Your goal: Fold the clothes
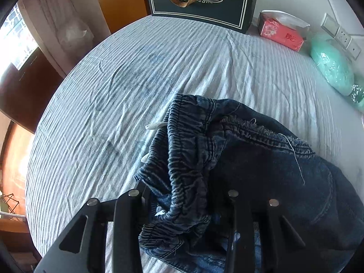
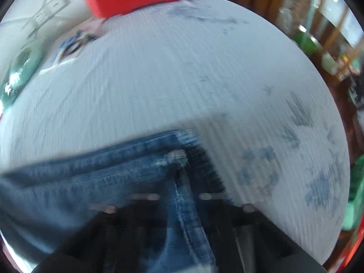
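Denim jeans (image 1: 227,159) lie bunched on the striped sheet (image 1: 136,79) covering the tabletop. Left tool (image 1: 184,218) is clamped on the elastic waistband (image 1: 182,159). Right tool (image 2: 182,216), blurred, is pinched together on a lighter denim seam (image 2: 182,195). Tissue box (image 1: 281,35) and dark gift bag (image 1: 200,0) sit at the far edge.

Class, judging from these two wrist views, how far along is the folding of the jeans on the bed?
Done: little; the jeans lie bunched on the striped sheet, no neat fold visible. In hand: the left gripper clamps the elastic waistband; the right gripper is shut on a denim seam, though that view is blurred. Left: spreading, folding and smoothing.
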`<state>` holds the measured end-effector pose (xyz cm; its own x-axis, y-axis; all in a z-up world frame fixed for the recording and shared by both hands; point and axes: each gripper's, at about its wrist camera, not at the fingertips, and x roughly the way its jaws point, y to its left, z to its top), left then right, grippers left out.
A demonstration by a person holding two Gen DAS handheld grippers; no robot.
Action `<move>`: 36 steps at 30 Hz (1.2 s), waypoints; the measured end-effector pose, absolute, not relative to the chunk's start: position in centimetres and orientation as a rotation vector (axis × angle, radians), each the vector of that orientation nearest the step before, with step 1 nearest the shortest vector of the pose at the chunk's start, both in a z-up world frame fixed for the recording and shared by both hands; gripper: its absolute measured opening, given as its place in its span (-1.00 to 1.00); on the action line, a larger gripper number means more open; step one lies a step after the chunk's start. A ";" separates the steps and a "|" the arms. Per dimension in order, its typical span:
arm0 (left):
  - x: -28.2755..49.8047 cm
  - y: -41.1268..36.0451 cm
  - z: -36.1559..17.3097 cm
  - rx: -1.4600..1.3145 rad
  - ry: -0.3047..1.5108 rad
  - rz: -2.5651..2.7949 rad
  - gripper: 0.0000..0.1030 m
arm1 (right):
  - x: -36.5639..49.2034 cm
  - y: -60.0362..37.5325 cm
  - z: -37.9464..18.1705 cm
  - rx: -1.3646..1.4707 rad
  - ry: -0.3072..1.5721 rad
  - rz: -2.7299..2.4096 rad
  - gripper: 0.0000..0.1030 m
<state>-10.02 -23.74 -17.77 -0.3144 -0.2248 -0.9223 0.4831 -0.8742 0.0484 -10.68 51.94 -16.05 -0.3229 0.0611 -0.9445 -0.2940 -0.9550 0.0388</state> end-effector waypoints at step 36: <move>-9.9 -23.2 -18.9 1.667 0.090 -2.179 0.42 | -2.6 51.7 -18.1 -1.558 0.886 2.380 -0.98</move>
